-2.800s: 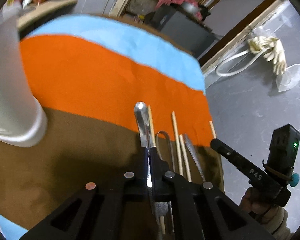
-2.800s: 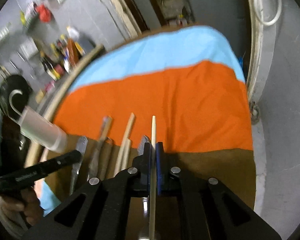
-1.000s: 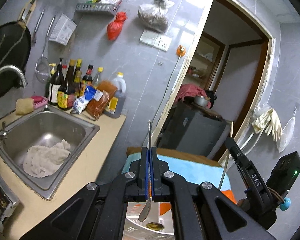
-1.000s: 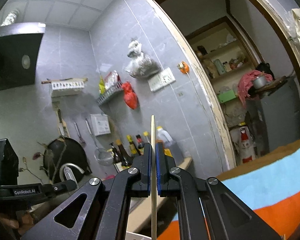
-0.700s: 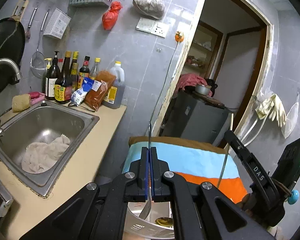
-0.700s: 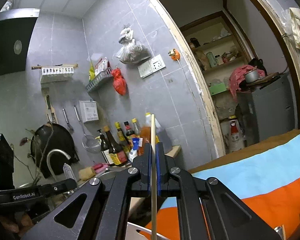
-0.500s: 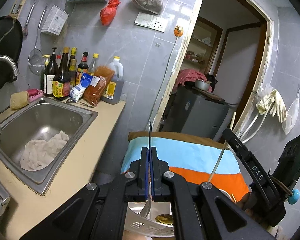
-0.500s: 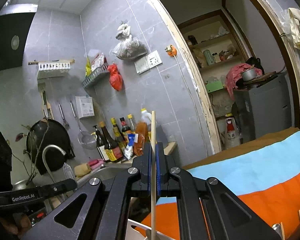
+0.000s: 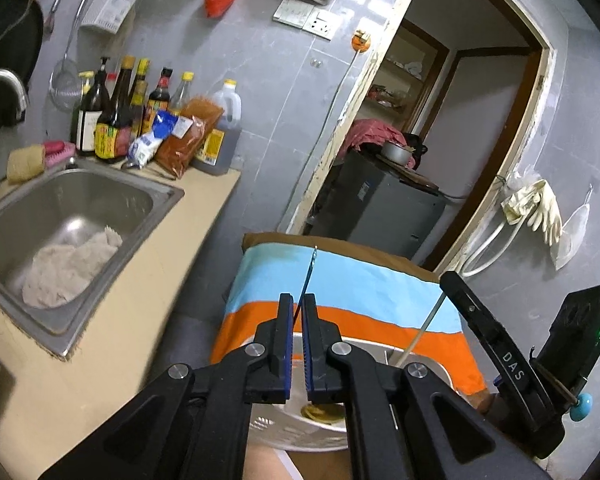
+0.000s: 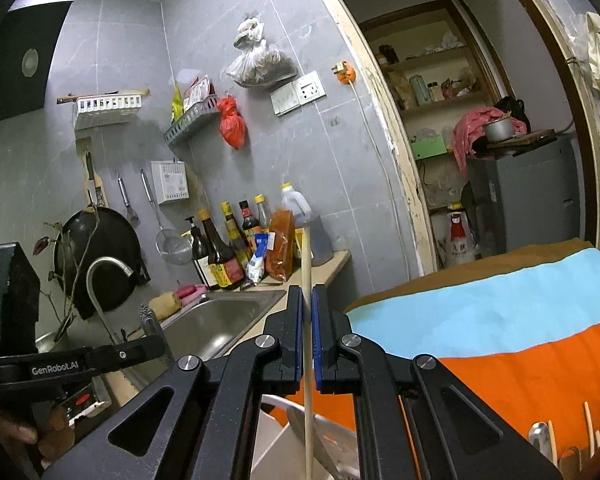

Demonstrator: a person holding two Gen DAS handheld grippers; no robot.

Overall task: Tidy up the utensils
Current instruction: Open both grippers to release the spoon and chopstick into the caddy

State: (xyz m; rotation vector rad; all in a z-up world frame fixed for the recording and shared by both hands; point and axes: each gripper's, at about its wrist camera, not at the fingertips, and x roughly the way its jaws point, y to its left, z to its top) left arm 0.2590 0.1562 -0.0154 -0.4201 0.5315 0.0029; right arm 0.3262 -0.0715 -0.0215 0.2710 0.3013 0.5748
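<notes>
Left gripper [image 9: 296, 316] slightly parted, right gripper [image 10: 307, 320] clamped (both raised level)

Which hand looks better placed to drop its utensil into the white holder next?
Probably the right gripper: it clamps a chopstick upright, lower end over the white holder. The left gripper has its jaws apart, its spoon handle tilting loose between them.

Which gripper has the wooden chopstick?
The right gripper: a pale wooden chopstick stands upright between its fingers. The left gripper has a thin metal handle, tilted, between its fingers.
</notes>
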